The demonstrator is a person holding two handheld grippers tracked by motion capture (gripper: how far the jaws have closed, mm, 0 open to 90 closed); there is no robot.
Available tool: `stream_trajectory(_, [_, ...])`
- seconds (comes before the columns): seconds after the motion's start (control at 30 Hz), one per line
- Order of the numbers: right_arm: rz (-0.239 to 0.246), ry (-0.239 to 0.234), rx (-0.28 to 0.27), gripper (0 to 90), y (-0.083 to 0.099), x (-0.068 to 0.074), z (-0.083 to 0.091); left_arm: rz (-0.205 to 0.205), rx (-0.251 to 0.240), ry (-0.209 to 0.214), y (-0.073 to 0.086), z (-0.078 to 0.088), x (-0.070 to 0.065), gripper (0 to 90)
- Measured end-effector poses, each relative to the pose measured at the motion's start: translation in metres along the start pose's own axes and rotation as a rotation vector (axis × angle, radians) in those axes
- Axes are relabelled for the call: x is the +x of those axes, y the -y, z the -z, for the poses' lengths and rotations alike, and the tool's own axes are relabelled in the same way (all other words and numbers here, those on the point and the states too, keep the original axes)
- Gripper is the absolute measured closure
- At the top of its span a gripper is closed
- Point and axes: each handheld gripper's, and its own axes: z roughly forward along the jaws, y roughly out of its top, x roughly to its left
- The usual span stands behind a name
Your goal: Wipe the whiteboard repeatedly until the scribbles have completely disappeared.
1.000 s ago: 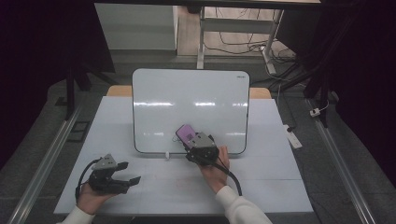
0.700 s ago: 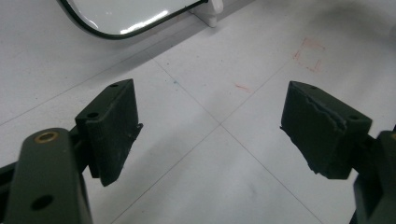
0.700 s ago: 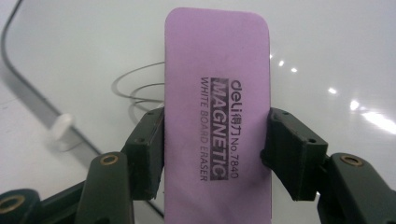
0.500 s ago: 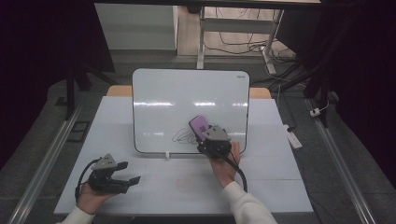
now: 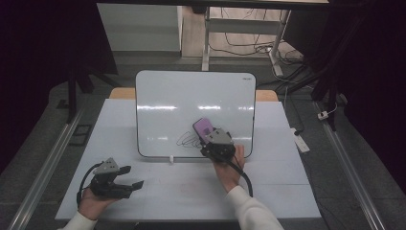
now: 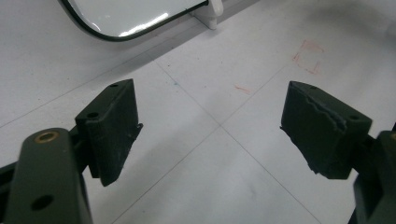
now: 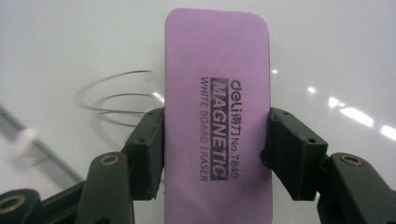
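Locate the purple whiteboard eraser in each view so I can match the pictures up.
High view: the eraser lies just right of centre, against the lower part of the whiteboard, gripped by the right gripper.
Right gripper view: the eraser is upright at centre, clamped between the jaws.
Left gripper view: not in it.
Shared landmark: the whiteboard, whose corner sits top left in the left gripper view.

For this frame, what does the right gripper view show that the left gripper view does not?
Right gripper view: the right gripper is shut on a purple eraser printed "MAGNETIC WHITE BOARD ERASER", held against the whiteboard beside a looping scribble.

Left gripper view: the left gripper stands open over the white table, with faint red marks on the surface and the board's white foot.

Both: a pair of black jaws rising from the bottom edge, and part of the whiteboard.
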Motion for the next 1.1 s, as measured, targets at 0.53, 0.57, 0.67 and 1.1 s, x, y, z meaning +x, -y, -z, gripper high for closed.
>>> stream_trajectory(0.53, [0.103, -0.158, 0.035, 41.2, 0.001, 0.065, -0.018, 0.002, 0.000, 0.004, 0.000, 0.000, 0.000, 19.7])
stream_trajectory(0.57, [0.109, -0.168, 0.039, 41.2, 0.001, 0.068, -0.018, 0.003, 0.000, 0.004, 0.001, 0.000, 0.000, 19.7])
stream_trajectory(0.67, [0.113, -0.183, 0.046, 41.2, 0.001, 0.071, -0.019, 0.007, -0.002, 0.004, 0.001, 0.001, 0.001, 19.7])
stream_trajectory(1.1, [-0.069, -0.047, -0.018, 41.2, -0.012, -0.006, -0.004, 0.011, -0.008, 0.000, 0.001, 0.003, 0.002, 19.7])
